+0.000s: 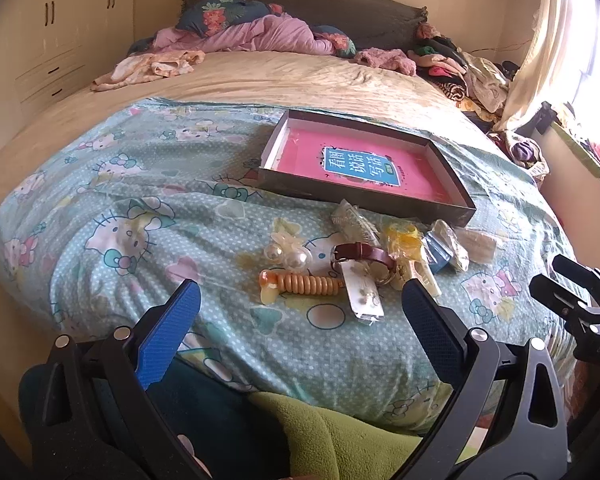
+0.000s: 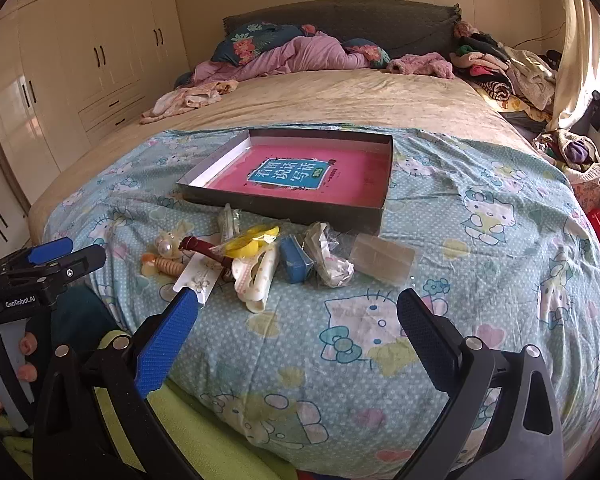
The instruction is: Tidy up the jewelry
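A heap of jewelry lies on the Hello Kitty sheet near the bed's front edge: a brown-strap watch (image 1: 362,254), pearl earrings (image 1: 286,255), an orange beaded piece (image 1: 300,283), an earring card (image 1: 362,292), a yellow item (image 2: 252,242), a blue box (image 2: 296,262), a white hair clip (image 2: 256,276) and small plastic bags (image 2: 328,260). A shallow dark box (image 1: 456,216) with a pink book inside sits just behind the heap; it also shows in the right wrist view (image 2: 384,200). My left gripper (image 1: 300,300) is open and empty in front of the heap. My right gripper (image 2: 298,308) is open and empty, right of it.
The bed (image 2: 340,96) carries rumpled pink bedding and pillows (image 2: 296,54) at the headboard and a pile of clothes (image 2: 496,68) at the far right. Wardrobes (image 2: 80,60) stand on the left. A green blanket (image 1: 340,436) lies below the grippers.
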`<state>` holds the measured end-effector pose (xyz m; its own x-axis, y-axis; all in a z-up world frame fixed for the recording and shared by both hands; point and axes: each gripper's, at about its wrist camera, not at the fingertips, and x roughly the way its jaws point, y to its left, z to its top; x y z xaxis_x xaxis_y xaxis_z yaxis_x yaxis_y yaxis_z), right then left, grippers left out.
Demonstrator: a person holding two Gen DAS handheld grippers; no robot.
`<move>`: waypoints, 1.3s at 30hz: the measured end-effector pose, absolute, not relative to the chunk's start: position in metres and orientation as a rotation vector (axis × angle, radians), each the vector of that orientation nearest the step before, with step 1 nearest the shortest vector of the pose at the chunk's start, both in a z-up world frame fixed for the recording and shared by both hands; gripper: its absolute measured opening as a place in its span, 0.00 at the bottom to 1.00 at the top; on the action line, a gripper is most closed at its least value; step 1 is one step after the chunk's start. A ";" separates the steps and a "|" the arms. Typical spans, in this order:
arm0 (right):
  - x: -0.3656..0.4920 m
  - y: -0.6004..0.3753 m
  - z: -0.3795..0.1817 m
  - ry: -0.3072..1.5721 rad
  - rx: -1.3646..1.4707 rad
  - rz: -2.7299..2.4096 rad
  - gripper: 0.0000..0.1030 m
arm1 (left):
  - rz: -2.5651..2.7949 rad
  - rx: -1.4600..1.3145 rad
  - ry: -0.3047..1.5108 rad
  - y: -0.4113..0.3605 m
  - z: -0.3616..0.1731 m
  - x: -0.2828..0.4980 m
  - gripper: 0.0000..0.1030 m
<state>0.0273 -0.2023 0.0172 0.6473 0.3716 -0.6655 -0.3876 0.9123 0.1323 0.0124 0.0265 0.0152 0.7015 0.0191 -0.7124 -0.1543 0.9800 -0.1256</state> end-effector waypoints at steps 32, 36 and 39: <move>0.126 -0.238 -0.016 0.773 0.003 0.305 0.96 | 0.001 -0.199 1.002 0.062 -0.066 0.095 0.70; 0.136 -0.239 -0.027 0.805 -0.012 0.310 0.96 | -0.027 -0.189 1.017 0.059 -0.072 0.104 0.61; 0.142 -0.239 -0.037 0.834 -0.024 0.317 0.96 | -0.044 -0.182 1.015 0.058 -0.072 0.109 0.51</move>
